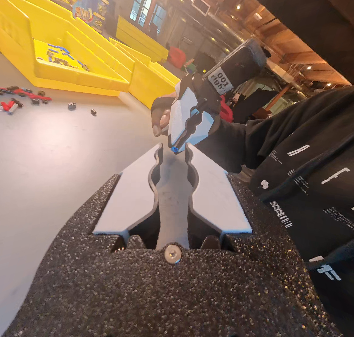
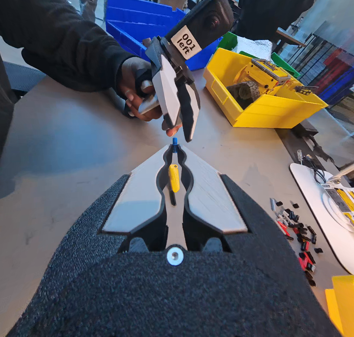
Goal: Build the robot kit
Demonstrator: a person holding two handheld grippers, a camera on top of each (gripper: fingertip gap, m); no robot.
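Observation:
My right gripper [image 2: 174, 146] is shut on a small blue pin [image 2: 174, 141], whose end sticks out past the fingertips. It also shows in the left wrist view [image 1: 179, 146], with the blue pin [image 1: 174, 149] at its tip. My left gripper [image 1: 173, 146] is open and empty, its fingertips just short of the pin. In the right wrist view the left gripper [image 2: 179, 132] hangs just beyond the pin, not touching it. A yellow part on a black axle [image 2: 173, 178] lies on the grey table [image 2: 76, 136] under my right gripper.
A yellow bin [image 2: 268, 115] holds a yellow tracked model [image 2: 262, 77]; a blue bin [image 2: 134, 21] stands behind. Loose red and black parts [image 2: 300, 232] lie at the right beside a white board [image 2: 316, 203]. Yellow bins [image 1: 76, 75] and scattered parts [image 1: 24, 98] lie at the left. Left and right tips are no more than a few centimetres apart.

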